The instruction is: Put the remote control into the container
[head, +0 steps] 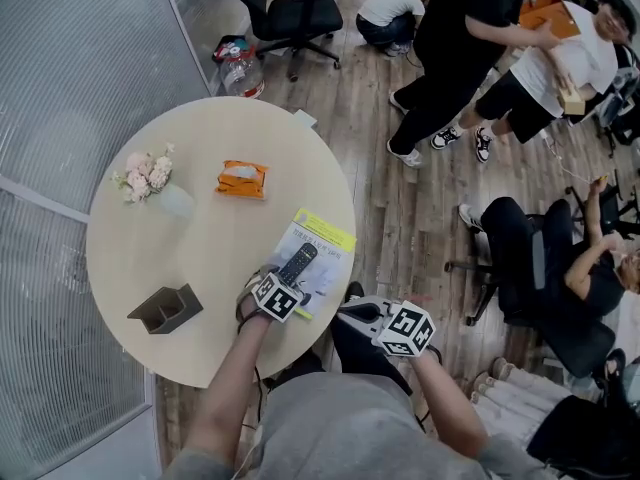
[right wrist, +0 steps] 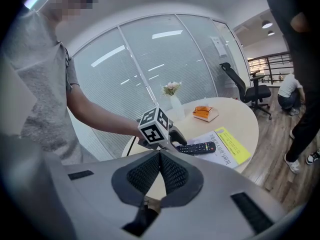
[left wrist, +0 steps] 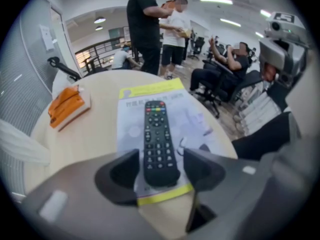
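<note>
A black remote control point(head: 297, 263) lies on a white and yellow leaflet point(head: 328, 236) near the round table's front edge. My left gripper point(head: 285, 279) points steeply down over the remote's near end. In the left gripper view the remote point(left wrist: 159, 139) lies between the two jaws of the left gripper point(left wrist: 160, 170), with a thin strip of leaflet showing on each side, so the pads do not press it. The dark grey container point(head: 165, 309) stands at the table's front left, apart from both grippers. My right gripper point(head: 357, 314) hangs off the table edge, shut and holding nothing point(right wrist: 160, 171).
An orange packet point(head: 241, 179) and a small vase of flowers point(head: 150, 176) sit further back on the beige table point(head: 210, 233). A glass wall runs along the left. Several people and office chairs point(head: 295, 13) fill the wooden floor to the right.
</note>
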A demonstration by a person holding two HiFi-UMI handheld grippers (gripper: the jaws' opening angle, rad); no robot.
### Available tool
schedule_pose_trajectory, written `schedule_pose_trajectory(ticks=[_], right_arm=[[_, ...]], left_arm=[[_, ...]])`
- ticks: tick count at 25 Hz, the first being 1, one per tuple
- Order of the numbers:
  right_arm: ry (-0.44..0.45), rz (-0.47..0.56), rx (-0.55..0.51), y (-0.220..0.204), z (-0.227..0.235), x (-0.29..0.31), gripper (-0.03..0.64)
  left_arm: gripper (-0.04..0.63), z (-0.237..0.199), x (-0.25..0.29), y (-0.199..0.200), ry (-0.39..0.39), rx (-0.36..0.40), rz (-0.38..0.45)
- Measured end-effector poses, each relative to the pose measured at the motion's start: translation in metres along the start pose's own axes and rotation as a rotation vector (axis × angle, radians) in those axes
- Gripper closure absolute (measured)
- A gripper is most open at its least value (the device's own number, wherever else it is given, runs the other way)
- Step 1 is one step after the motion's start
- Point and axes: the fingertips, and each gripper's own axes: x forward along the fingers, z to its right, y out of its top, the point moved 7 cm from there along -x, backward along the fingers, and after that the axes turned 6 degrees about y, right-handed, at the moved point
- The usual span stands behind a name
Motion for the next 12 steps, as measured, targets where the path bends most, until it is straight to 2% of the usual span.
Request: schedule_pose_trajectory(ticks=[1, 8, 12], right_arm=[[0.0, -0.001, 0.0, 0.0005, 0.0009, -0.0001, 0.601], [0.014, -0.015, -0.009, 0.0027, 0.0018, 0.0024, 0.601], [0.019, -0.02, -0.011, 0.0037, 0.0011, 0.004, 0.601]], left_arm=[[0.332, 0.0004, 0.0005, 0.0003, 0.006, 0.017, -0.007], [0.344, 0.005, 0.0049, 0.0016, 0.049, 0.119, -0.043], [0.353, 0.0047, 0.0062, 0.0016, 0.041, 0.111, -0.048]])
